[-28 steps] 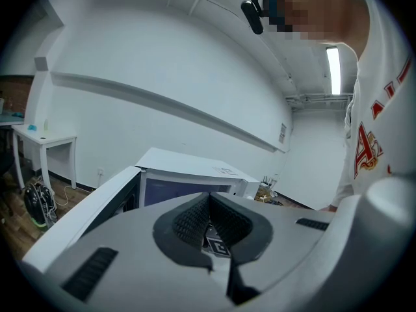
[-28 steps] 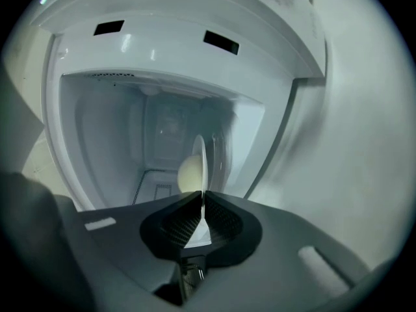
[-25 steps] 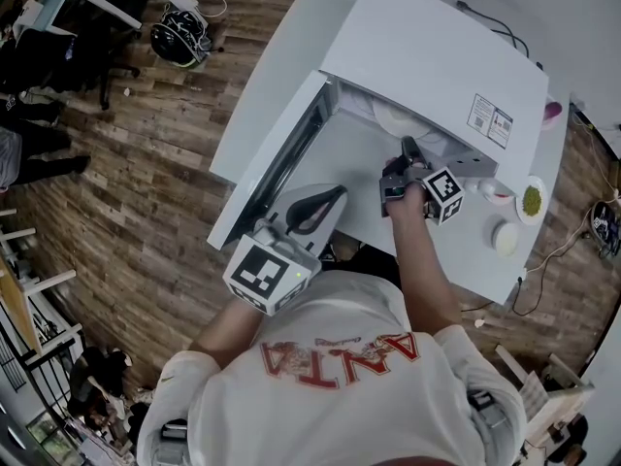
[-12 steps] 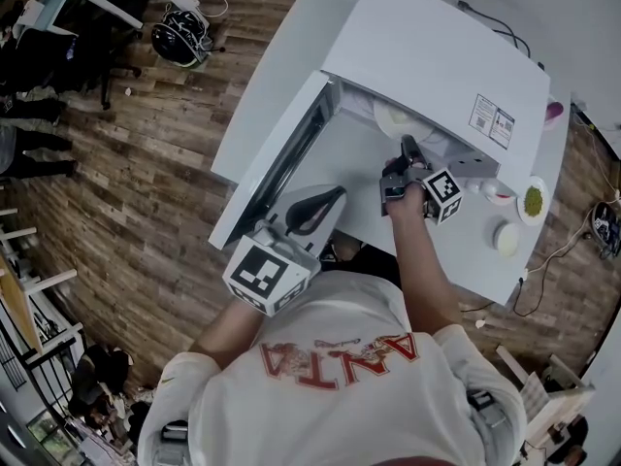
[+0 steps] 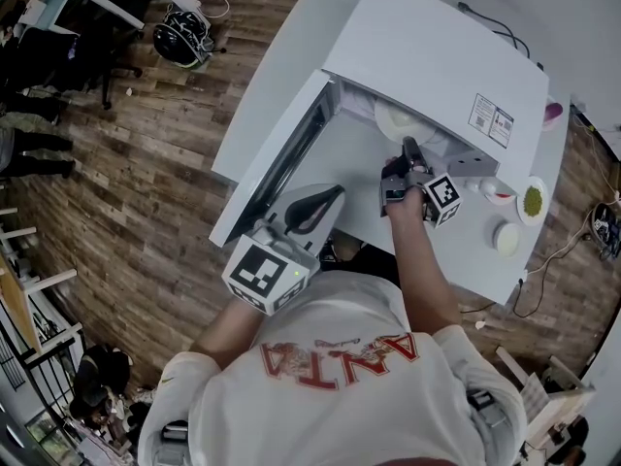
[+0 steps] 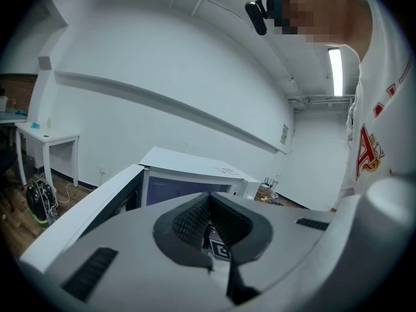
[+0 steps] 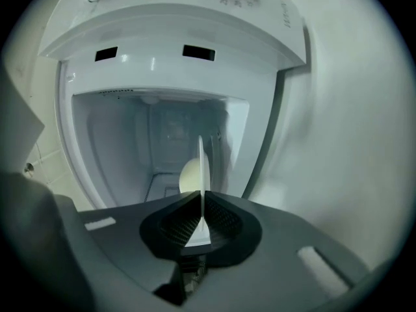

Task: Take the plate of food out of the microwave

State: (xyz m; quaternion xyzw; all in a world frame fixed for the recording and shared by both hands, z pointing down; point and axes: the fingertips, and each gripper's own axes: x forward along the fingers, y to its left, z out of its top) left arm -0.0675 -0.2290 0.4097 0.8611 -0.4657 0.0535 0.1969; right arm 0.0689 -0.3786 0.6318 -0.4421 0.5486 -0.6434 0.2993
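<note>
Right tongs: just closed, pinching the plate by its rim.
Plate: inside the open microwave, near its mouth, pale food on it.
Left tongs: pressed together, empty, beside the door.

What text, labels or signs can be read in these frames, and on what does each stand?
"ANTA", red, on the person's white shirt.
Sticker on the microwave top: too small to read.
Print on the control panel: too blurred to read.
</note>
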